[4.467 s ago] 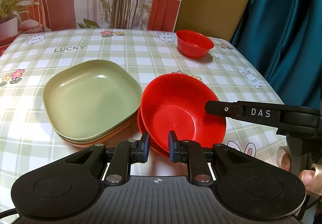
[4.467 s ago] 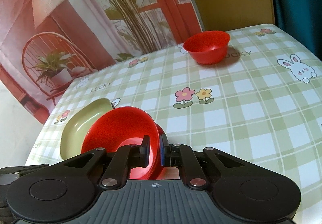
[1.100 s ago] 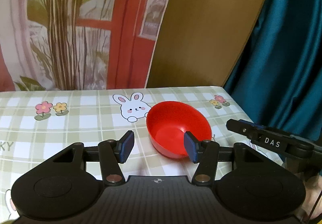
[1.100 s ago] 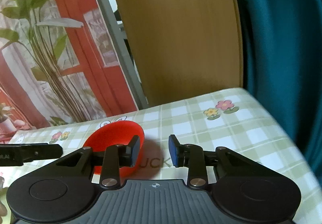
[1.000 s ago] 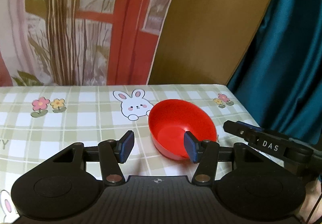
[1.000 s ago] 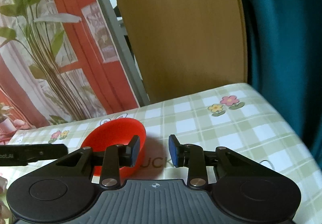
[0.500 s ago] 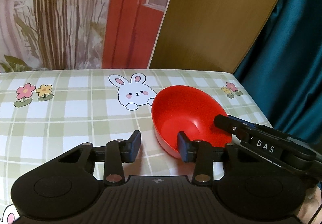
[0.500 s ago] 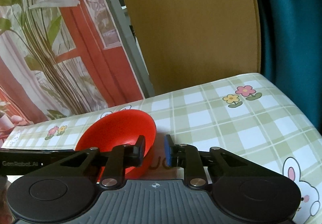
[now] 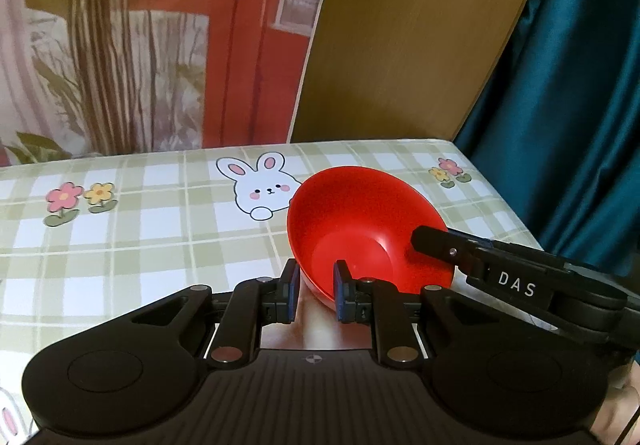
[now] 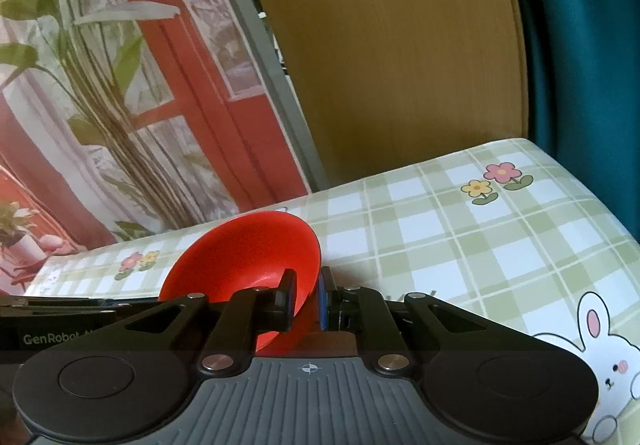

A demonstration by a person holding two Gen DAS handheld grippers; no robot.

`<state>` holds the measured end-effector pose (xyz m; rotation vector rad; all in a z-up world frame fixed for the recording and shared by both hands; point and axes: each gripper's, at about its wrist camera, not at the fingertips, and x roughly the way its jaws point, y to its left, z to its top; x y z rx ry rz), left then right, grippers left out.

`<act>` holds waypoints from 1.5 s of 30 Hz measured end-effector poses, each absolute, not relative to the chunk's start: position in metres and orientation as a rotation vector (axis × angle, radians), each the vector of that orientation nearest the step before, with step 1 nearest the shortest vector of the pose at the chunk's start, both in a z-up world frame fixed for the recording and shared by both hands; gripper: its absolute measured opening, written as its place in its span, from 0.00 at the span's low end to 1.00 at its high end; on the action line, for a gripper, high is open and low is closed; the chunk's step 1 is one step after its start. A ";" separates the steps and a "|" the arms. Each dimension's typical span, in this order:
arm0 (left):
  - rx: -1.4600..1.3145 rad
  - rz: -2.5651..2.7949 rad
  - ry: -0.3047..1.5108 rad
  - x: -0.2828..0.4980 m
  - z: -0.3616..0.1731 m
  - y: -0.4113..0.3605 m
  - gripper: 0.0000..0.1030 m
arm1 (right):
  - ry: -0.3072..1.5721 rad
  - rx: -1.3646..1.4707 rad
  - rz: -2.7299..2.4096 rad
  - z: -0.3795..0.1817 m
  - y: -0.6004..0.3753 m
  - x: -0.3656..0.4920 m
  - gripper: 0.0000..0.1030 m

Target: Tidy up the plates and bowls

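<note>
Left wrist view shows the left gripper [image 9: 314, 293] closing on the near rim of the small red bowl [image 9: 360, 221]. One finger is outside the bowl wall and one is inside, so the thin wall sits between them. The pads look very near the wall, but I cannot tell if they press it yet

The right gripper [image 9: 432, 243] reaches in from the right side of the bowl and has that side of the rim. In the right wrist view the right gripper [image 10: 306, 299] is closing too, with the bowl [image 10: 248, 257] wall pinched between its fingers, one inside and one outside

The bowl sits tipped, so it looks partly off the checked tablecloth [image 9: 160, 237]. Two grips on two sides of the bowl likely keep it from tipping or slipping

A bunny picture [image 9: 260, 185] is just left of the bowl, and two flowers [image 9: 446, 173] are to its right, near the table corner

Next, I think the bowl gets carried to the other dishes
</note>
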<state>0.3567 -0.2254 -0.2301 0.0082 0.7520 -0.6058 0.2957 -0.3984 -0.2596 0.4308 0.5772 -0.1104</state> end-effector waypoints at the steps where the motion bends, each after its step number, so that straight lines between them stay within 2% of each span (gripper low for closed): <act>1: 0.005 -0.605 0.749 0.353 -0.227 -0.223 0.18 | 0.575 0.432 -0.107 -0.256 -0.396 0.293 0.10; 21: 0.018 -0.531 0.669 0.260 -0.171 -0.156 0.19 | 0.519 0.435 -0.023 -0.192 -0.318 0.227 0.10; 45: -0.042 -0.499 0.639 0.190 -0.164 -0.110 0.19 | 0.533 0.435 0.015 -0.183 -0.268 0.166 0.10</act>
